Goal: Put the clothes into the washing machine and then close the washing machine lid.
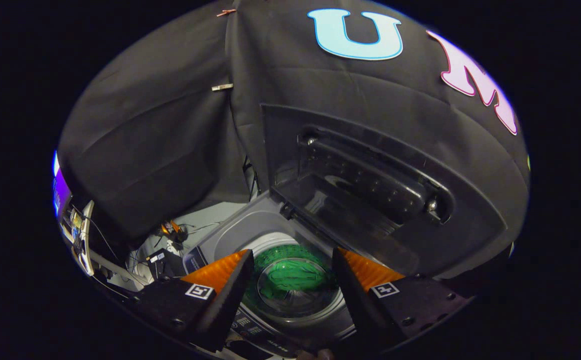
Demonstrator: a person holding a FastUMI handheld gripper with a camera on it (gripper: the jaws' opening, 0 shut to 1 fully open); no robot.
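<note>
One tool (pixel 293 280) is seen, its two fingers (pixel 220 280) spread wide with nothing held between them. One washer (pixel 230 240) is counted, top-loading, directly below and ahead of the tool. One lid (pixel 365 185) is raised upright at 1 o'clock from the drum, hinged at the washer's far edge, its inner recess facing the tool. One green garment (pixel 293 277) is seen, bunched at the bottom of the drum (pixel 270 252), framed in the gap between the fingers.

The drum mouth is unobstructed; the garment lies well below the rim. Both fingertips are held above the opening and apart from the rim, the lid and the garment. The control panel (pixel 250 327) is found at 6 o'clock, along the washer's near edge, just under the fingers.

At 9 o'clock from the washer a pale floor (pixel 205 220) is seen, with loose cables, one small orange-and-black device (pixel 171 229) and a couple of dark boxes (pixel 162 262) beside the washer. Further out at 9 o'clock a light-coloured frame with wiring is partly visible; details cannot be told. Black cloth (pixel 160 140) is hung behind and around the washer, with two clips (pixel 222 87) on its seam at 12 o'clock.
</note>
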